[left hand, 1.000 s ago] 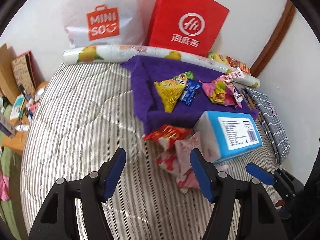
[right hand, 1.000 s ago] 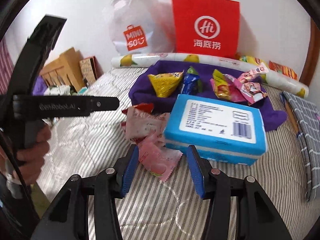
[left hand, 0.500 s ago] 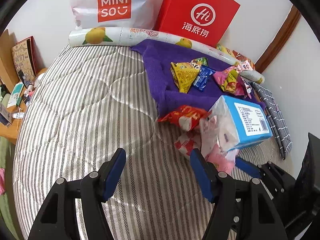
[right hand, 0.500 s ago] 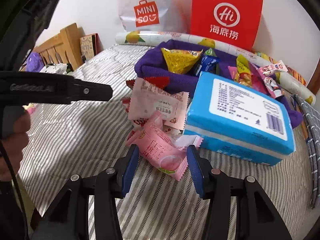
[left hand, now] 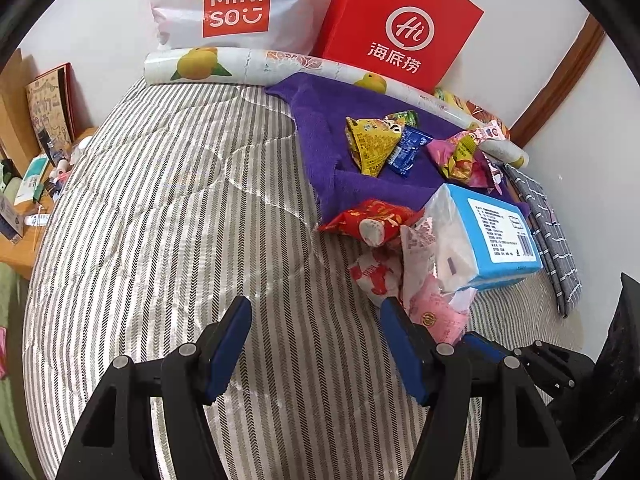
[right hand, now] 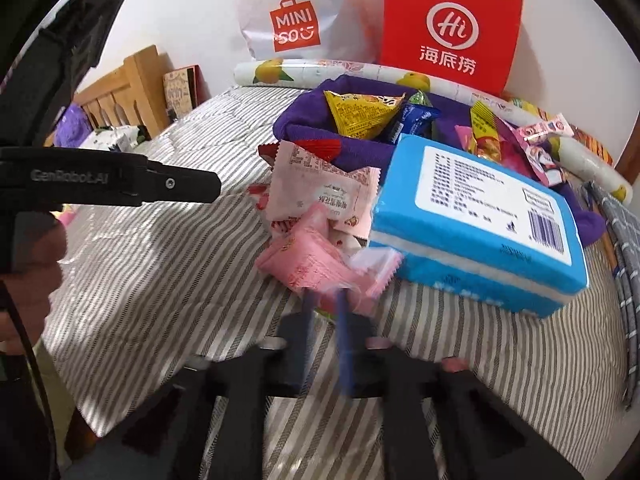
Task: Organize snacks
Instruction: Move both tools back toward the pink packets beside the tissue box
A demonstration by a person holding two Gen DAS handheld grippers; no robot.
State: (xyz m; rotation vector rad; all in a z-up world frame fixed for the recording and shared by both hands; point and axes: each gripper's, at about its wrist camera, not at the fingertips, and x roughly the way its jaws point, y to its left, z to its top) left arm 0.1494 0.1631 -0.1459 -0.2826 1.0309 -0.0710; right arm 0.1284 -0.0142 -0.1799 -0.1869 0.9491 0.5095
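On the striped bed (left hand: pixel 168 216) two grippers work over a pile of snacks. The right gripper (right hand: pixel 326 304) has its fingers (right hand: pixel 344 344) brought together (blurred in the right wrist view), pinching the near edge of one pink snack packet (right hand: pixel 308 260), which lies on the bed against the near end of one blue tissue pack (right hand: pixel 480 216). The left gripper (left hand: pixel 316 344) hangs over bare bedding toward the near edge, its two blue fingers (left hand: pixel 230 340) spread with nothing between them; the pink packet lies just past its right finger.

Behind the pink packet is a small heap: one pale pink-and-white packet (right hand: pixel 320 192) leaning upright, one white packet with red print (left hand: pixel 374 272) under it, and one red packet (left hand: pixel 372 220) at the edge of one purple towel (left hand: pixel 324 120).

On the towel, toward the far edge of the bed, lie one yellow triangular packet (left hand: pixel 372 144), one dark blue packet (left hand: pixel 408 148) touching it, one green-tipped wrapper (left hand: pixel 404 116) behind them, and a tangle of pink and yellow wrappers (left hand: pixel 464 156) whose number I cannot tell.

Along the far edge lies one rolled fruit-print sheet (left hand: pixel 224 64); behind it stand two bags, one white MINISO bag (left hand: pixel 232 4) and one red paper bag (left hand: pixel 404 28). One grey checked cloth (left hand: pixel 552 232) lies along the right edge.
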